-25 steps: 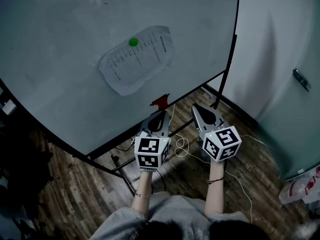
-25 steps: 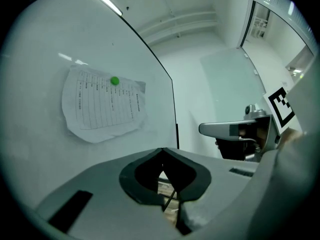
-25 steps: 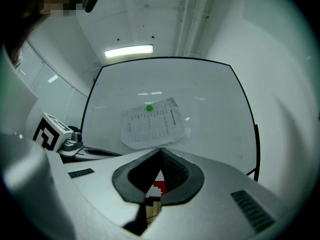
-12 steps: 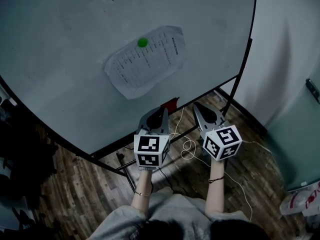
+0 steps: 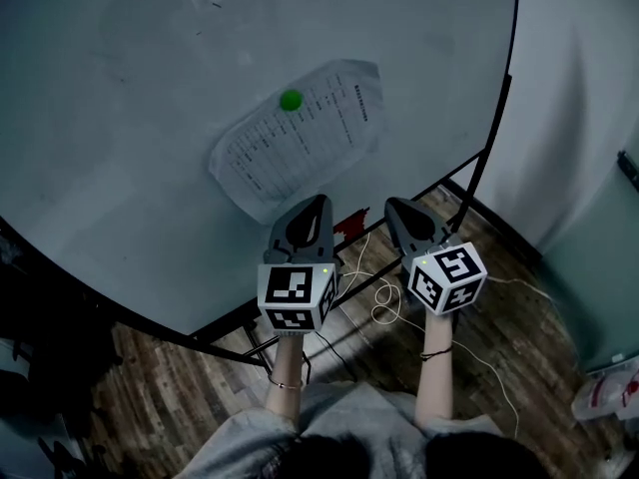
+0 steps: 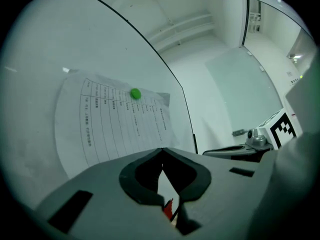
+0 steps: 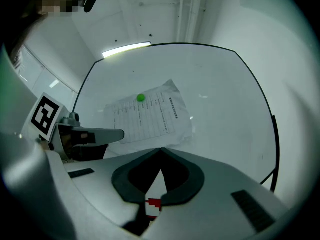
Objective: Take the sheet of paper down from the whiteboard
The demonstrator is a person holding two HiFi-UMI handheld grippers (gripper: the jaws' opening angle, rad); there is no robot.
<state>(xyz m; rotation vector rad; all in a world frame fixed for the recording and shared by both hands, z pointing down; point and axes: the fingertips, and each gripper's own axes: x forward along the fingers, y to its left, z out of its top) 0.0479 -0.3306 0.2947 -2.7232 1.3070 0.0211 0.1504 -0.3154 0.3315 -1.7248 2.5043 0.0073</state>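
Left tool (image 5: 316, 202) and right tool (image 5: 395, 208) are both clenched and empty, held level side by side on outstretched forearms at lower centre, short of the whiteboard (image 5: 120, 118). At upper centre, the sheet of paper (image 5: 300, 133) hangs under a green magnet (image 5: 291, 100). It is likely light, limp and easily torn, and best pinched at its loose, crinkled lower edge.

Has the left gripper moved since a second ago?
Yes. The left gripper has risen toward the sheet of paper; its tip now nearly meets the sheet's lower edge.
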